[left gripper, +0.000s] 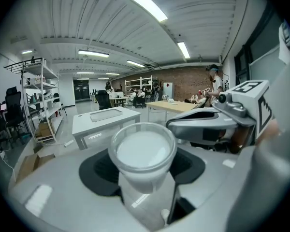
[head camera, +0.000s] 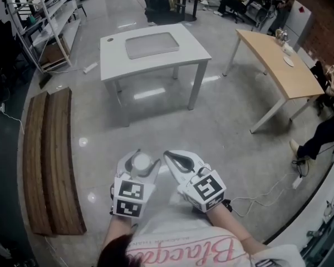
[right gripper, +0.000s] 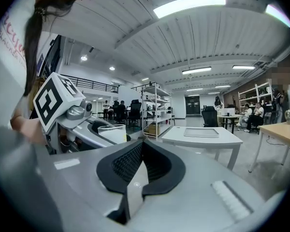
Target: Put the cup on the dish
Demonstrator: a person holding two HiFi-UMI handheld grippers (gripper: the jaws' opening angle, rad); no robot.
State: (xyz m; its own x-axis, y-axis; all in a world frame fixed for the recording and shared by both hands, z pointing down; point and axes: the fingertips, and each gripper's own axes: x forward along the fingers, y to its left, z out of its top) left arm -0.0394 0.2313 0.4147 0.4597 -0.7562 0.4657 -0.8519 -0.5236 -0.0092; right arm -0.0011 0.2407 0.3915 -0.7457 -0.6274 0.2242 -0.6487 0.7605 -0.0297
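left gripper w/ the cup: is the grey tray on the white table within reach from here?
Probably not yet. The left gripper grips the cup well short of the tray; bare floor lies between, nothing blocking.

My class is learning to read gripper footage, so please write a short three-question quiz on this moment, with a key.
1. Multiple choice: what does the left gripper hold? A) a spoon B) a white cup C) nothing
2. True or false: the right gripper also grips the cup.
3. What lies on the white table ahead of the person?

Key
1. B.
2. False: its jaws are together with nothing between them.
3. A grey rectangular tray.
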